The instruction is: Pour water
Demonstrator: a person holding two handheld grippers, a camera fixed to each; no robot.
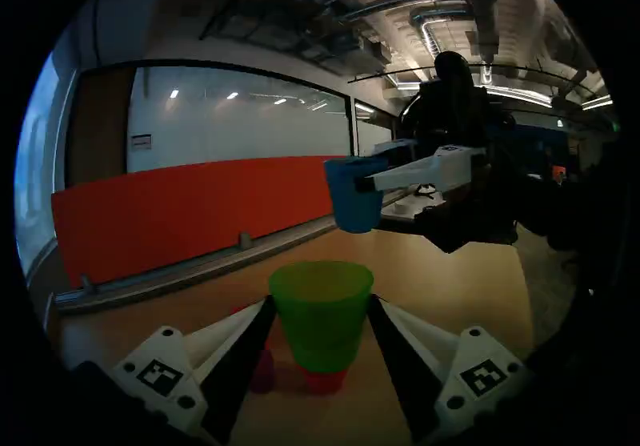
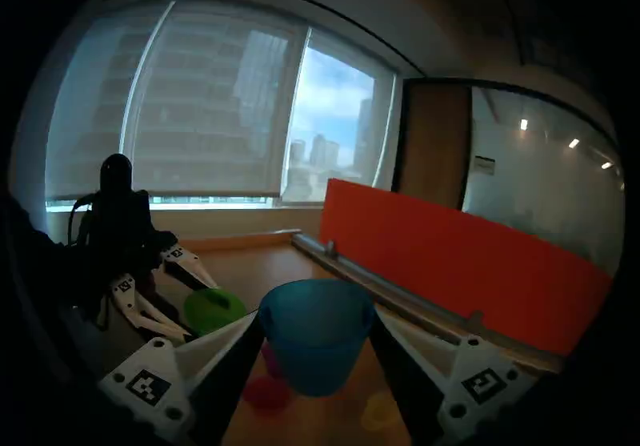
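- The left gripper (image 1: 320,306) pinches a green cup (image 1: 321,322), one finger pressed on each side of its wall.
- The green cup is translucent plastic, tapered, wider at the rim, mouth up and upright in the left gripper view. It is held off the table (image 1: 448,286).
- Whether it holds water cannot be told, because its inside is out of sight from this angle.
- The right gripper (image 2: 317,318) clamps a blue cup (image 2: 317,342) the same way, with both fingers against its sides.
- The blue cup is the same tapered shape with its mouth up. The right gripper view looks a little into its rim, but the inside is dark and any water cannot be made out.
- Each finger carries a white block with a square black-and-white marker (image 1: 160,375).
- Low on the table, just past the held cups, stand a red cup (image 2: 268,394), a blurred yellow cup (image 2: 376,414) and a pink thing (image 1: 262,370) partly hidden behind a finger.
- In the left gripper view the blue cup hangs farther off, higher than the green cup and well apart from it.
- An orange panel (image 1: 184,206) runs along the far edge of the table.
- Behind it is a glass wall (image 1: 240,126) bearing a notice (image 1: 142,142) too small to read.
- A window (image 2: 240,110) shows tall buildings and sky.
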